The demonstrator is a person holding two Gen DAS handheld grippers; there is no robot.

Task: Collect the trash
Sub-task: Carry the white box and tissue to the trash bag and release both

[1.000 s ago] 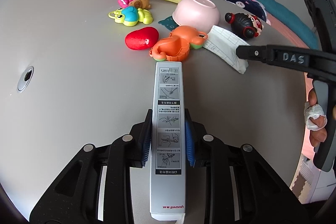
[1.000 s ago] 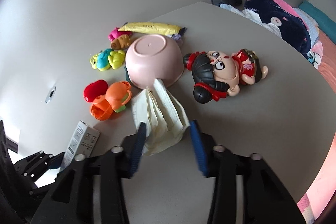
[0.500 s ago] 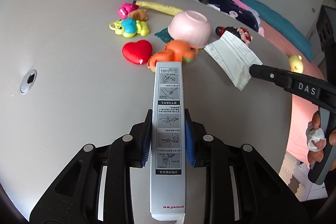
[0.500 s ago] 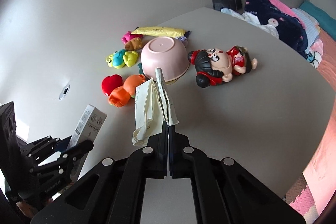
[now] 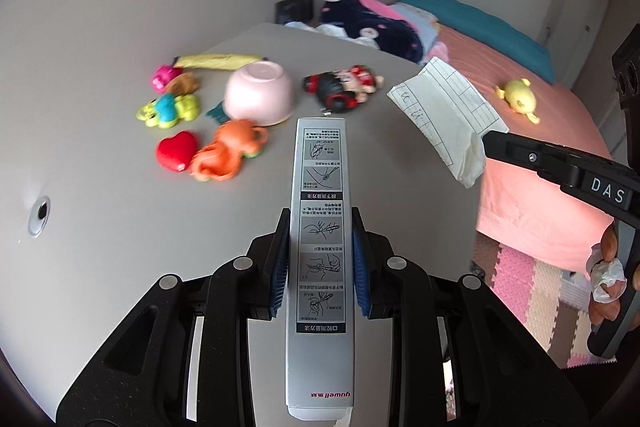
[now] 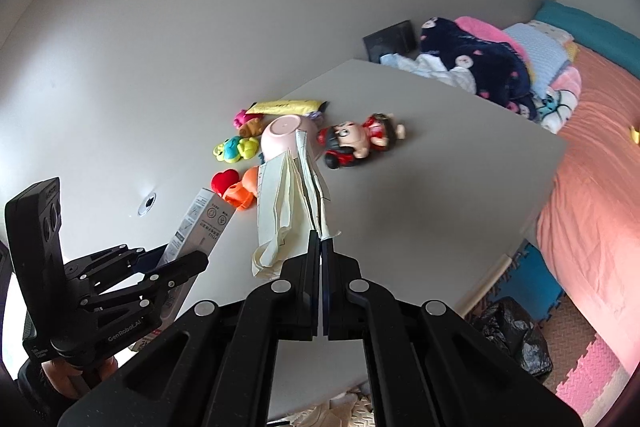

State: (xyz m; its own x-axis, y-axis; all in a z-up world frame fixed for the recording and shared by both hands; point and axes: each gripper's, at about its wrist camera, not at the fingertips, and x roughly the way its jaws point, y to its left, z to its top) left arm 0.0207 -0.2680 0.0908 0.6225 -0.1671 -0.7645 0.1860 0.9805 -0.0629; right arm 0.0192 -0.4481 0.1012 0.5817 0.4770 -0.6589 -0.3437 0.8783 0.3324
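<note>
1. Clamping a long silver box (image 5: 320, 227) between its blue pads, the left gripper (image 5: 320, 259) holds the box lengthwise along its fingers; the box runs out well past the fingertips and also back toward the camera, its printed diagrams facing up.
2. Pressed tight together, the jaws of the right gripper (image 6: 321, 247) pinch the near corner of a folded sheet of lined paper (image 6: 288, 203); the paper fans out forward and to the left of the fingertips, clear of the table (image 6: 420, 187).
3. In the left wrist view the same paper (image 5: 444, 119) hangs off the tip of the right gripper (image 5: 486, 143), to the right of the box's far end and above the table edge.
4. Beyond the box's far end lie an upturned pink bowl (image 5: 258, 95), an orange toy (image 5: 228, 155), a red heart (image 5: 176, 149) and a doll (image 5: 344, 87), all resting on the table and well apart from both sets of jaws.
5. Farther back sit a green and blue toy (image 5: 168, 109), a pink toy (image 5: 162, 77) and a yellow wrapper (image 5: 220, 61).
6. A hand (image 5: 608, 283) on the right gripper's handle also holds a crumpled tissue (image 5: 608, 273).
7. Right of the table stands a bed (image 5: 532, 163) with a pink cover and a yellow toy (image 5: 518, 99) on it.
</note>
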